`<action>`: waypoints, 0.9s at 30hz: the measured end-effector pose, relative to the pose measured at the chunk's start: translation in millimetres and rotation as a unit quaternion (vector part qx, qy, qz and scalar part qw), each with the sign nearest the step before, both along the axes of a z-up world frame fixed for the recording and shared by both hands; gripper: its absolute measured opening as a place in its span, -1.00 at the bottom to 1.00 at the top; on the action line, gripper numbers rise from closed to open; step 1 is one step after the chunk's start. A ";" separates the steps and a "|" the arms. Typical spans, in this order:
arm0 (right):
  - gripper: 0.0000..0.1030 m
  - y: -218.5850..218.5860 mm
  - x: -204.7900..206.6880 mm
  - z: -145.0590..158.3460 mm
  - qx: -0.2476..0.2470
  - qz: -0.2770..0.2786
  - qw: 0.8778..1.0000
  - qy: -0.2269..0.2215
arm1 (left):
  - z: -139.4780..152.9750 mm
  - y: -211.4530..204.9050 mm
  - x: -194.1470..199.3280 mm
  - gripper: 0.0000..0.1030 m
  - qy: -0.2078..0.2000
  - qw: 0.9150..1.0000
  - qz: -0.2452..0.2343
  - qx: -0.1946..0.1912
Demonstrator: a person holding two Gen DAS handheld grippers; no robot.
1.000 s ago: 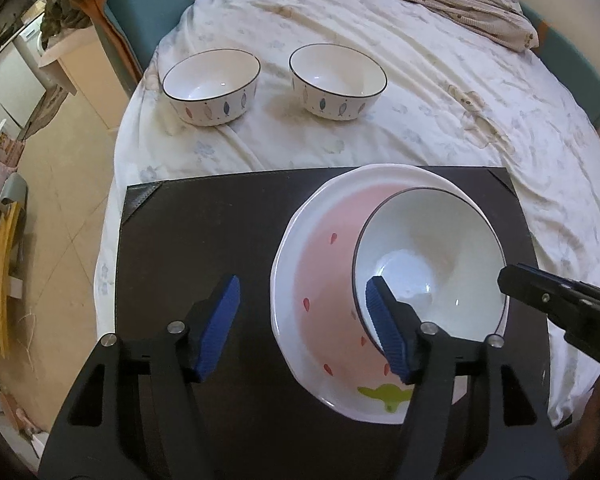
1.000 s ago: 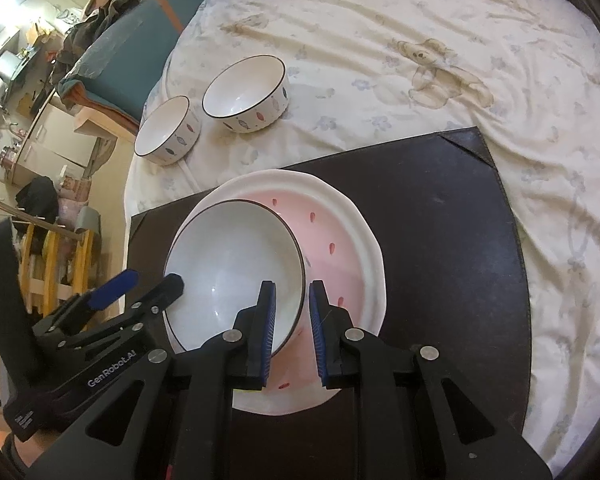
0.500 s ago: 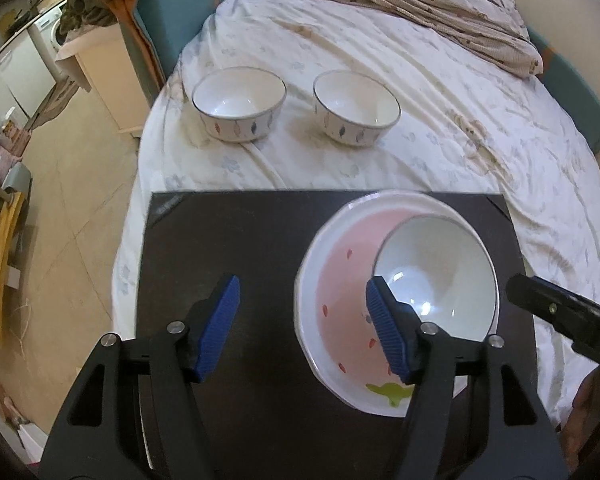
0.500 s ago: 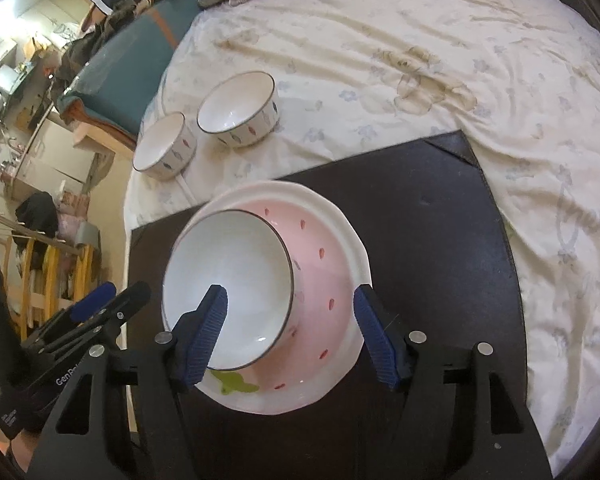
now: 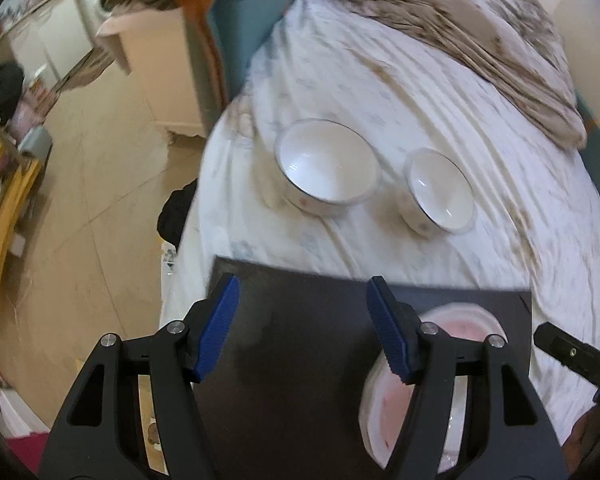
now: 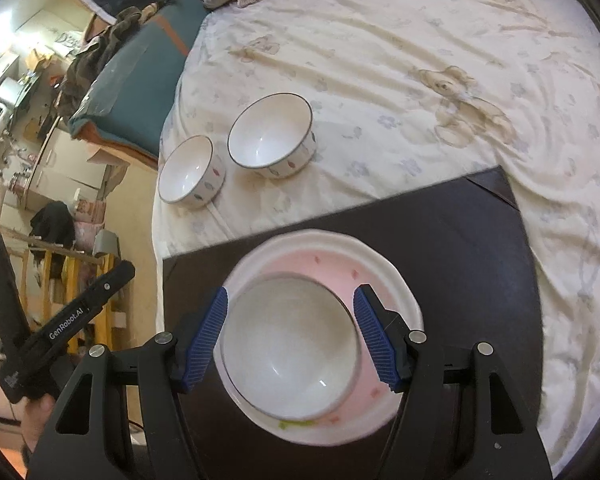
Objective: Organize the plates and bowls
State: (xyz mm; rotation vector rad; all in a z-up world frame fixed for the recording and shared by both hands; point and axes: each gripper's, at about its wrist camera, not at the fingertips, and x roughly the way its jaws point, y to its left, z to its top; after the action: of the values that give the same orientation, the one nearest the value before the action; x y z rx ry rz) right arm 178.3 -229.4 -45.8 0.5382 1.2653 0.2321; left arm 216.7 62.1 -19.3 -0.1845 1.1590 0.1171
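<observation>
**Ana:** Left wrist view first: what does it show?

**Ben:** The left gripper [image 5: 300, 320] hangs over a black mat [image 5: 300, 344], its blue-padded jaws standing well apart with nothing between them. Beyond the mat, on the white bedsheet [image 5: 440, 92], two loose bowls sit side by side, apart from each other: the near-left bowl [image 5: 327, 168] and the far-right bowl [image 5: 440, 192]. At lower right, part of a pink plate [image 5: 384, 400] shows on the mat, mostly hidden behind the gripper.

**Ana:** And the right wrist view?

**Ben:** The right gripper [image 6: 292, 336] is above the pink plate [image 6: 380, 264], which lies on the mat [image 6: 460, 240]. A white bowl [image 6: 290, 344] sits inside the plate. The jaws are spread wide on either side of that bowl and do not press on it, so nothing is held. The two loose bowls [image 6: 270, 136] [image 6: 190, 172] wait on the sheet.

**Ana:** So how far along is it?

**Ben:** By my reading, one bowl is placed on the plate; two bowls are left to gather.
</observation>
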 end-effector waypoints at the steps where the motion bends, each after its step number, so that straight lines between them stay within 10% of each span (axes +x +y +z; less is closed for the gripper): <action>1: 0.33 3.9 8.2 0.1 0.007 -0.001 1.000 0.002 | -1.0 7.5 6.1 0.21 0.000 1.000 0.008 -0.007; 15: 0.30 106.5 124.4 -34.1 0.048 0.023 0.997 0.047 | -44.7 42.8 100.9 0.21 0.018 0.999 0.038 -0.033; 23: -0.17 131.0 163.7 -90.1 0.094 -0.035 0.989 0.112 | -78.8 45.2 134.5 0.17 0.067 0.995 0.042 -0.068; 27: -0.30 137.9 170.5 -104.0 0.085 -0.050 0.987 0.125 | -83.4 29.4 141.4 -0.15 0.069 0.997 0.012 -0.039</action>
State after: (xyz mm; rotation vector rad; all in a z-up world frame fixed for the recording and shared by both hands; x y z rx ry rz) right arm 348.8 -91.4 -149.7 0.7945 1.4660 0.1928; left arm 358.1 91.4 -102.7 -0.2630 1.3007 0.1083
